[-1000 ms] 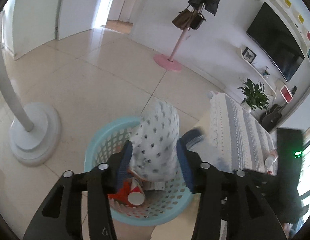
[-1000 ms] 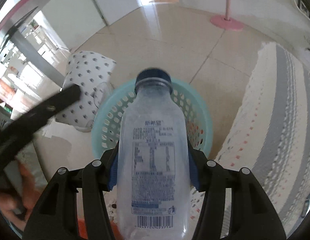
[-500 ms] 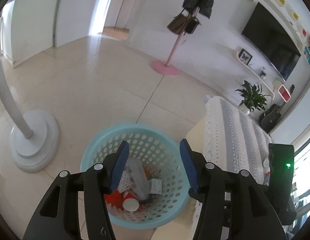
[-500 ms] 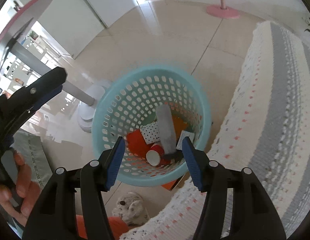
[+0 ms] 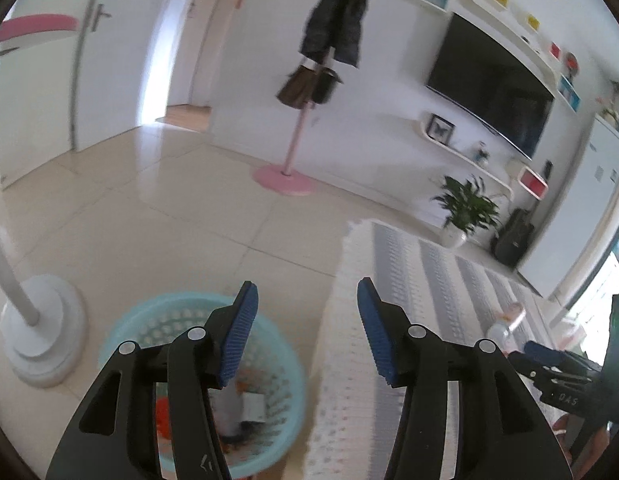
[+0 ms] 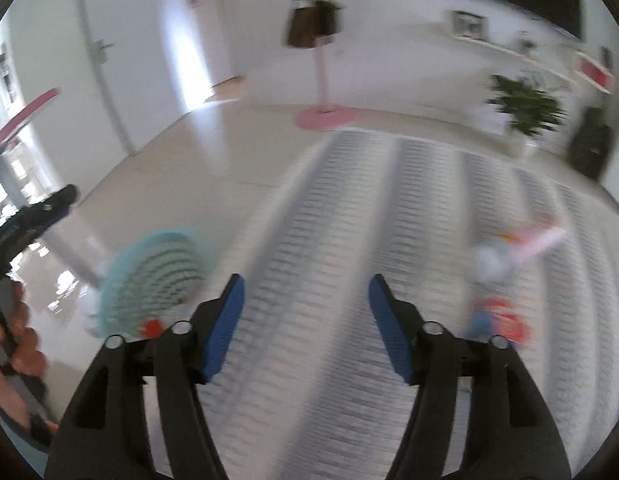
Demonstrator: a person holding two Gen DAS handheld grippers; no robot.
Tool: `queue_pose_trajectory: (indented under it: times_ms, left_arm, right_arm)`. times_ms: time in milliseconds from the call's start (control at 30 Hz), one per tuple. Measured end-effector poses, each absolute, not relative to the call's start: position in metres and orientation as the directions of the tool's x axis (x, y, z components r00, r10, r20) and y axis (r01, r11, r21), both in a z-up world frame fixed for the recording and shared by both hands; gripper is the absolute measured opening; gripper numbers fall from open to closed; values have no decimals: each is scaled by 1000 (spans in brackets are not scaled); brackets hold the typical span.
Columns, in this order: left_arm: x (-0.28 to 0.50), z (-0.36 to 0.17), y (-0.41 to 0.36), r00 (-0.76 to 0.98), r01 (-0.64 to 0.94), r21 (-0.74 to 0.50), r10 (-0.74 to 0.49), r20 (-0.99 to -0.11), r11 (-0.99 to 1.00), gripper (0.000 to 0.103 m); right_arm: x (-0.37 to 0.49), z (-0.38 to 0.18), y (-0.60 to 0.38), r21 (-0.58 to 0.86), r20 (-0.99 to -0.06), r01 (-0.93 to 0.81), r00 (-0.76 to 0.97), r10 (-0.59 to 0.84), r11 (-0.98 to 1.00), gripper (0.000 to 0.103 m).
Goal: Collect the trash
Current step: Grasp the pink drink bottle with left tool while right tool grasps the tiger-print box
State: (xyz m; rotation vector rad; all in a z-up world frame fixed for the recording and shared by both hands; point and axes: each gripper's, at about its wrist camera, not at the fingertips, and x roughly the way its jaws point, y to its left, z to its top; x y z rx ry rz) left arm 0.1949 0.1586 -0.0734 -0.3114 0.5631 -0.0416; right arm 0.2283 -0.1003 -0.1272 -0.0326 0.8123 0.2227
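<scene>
A light-blue perforated basket [image 5: 121,332] stands on the floor beside the table, with cups, paper and a bottle inside; it also shows blurred in the right wrist view [image 6: 157,264]. My left gripper [image 5: 305,332] is open and empty, above the basket's right rim and the table edge. My right gripper [image 6: 303,320] is open and empty over the grey-striped tablecloth [image 6: 349,220]. Blurred trash lies on the cloth at right: a white and pink item [image 6: 505,252] and a red-blue item [image 6: 497,320]. A small bottle [image 5: 505,320] lies on the cloth in the left wrist view.
A white lamp base [image 5: 41,340] stands left of the basket. A pink coat stand [image 5: 285,176] is on the tiled floor beyond. A potted plant [image 5: 465,208], a guitar bag and a wall TV [image 5: 489,84] are at the back right.
The left gripper dropped the dotted cup and the right gripper the bottle into the basket; both opened. Both have since swung up and right, toward the table.
</scene>
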Motion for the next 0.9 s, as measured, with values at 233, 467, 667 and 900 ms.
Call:
queue_pose_trajectory:
  times_ms: [233, 467, 667, 900]
  left_arm:
    - [213, -84, 94, 819, 57, -295, -214, -533, 954, 49]
    - [220, -100, 40, 780, 151, -281, -289, -555, 948, 51]
    - [223, -110, 8, 752, 194, -280, -326, -573, 940, 51]
    - [223, -118, -13, 727, 235, -273, -355, -588, 933, 51]
  right_arm:
    - [212, -163, -199, 31, -779, 10, 627, 18, 999, 66]
    - [213, -198, -231, 73, -824, 81, 566, 14, 994, 68]
    - [237, -212, -224, 128, -840, 98, 540, 55, 987, 74]
    - [268, -223, -213, 130, -855, 160, 518, 28, 978, 80]
